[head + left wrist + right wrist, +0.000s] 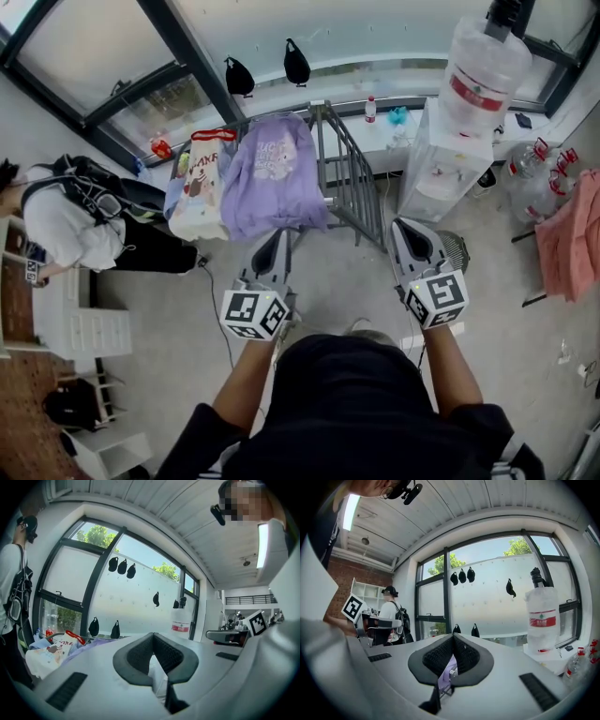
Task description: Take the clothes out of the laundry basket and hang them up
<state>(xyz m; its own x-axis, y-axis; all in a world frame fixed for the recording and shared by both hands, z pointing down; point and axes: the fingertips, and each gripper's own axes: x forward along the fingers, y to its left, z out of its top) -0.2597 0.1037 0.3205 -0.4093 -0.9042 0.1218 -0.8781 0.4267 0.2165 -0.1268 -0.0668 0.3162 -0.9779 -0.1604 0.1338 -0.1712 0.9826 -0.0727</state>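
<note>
A purple garment (274,178) hangs over the left end of a grey drying rack (352,178). Beside it on the left hangs a white printed garment (199,183). My left gripper (278,234) is shut and empty, just below the purple garment's hem. Level with it, my right gripper (401,225) is also shut and empty, at the rack's right side. In the left gripper view the shut gripper (152,637) points up at the window, with the white printed garment (51,651) low on the left. A strip of purple garment (447,674) shows below the right gripper (453,637). No laundry basket is in view.
A water dispenser (459,122) with a big bottle stands right of the rack, with spare bottles (539,159) beyond it. Pink cloth (574,234) hangs at the far right. A person with a backpack (66,220) stands at the left near white drawers (89,328).
</note>
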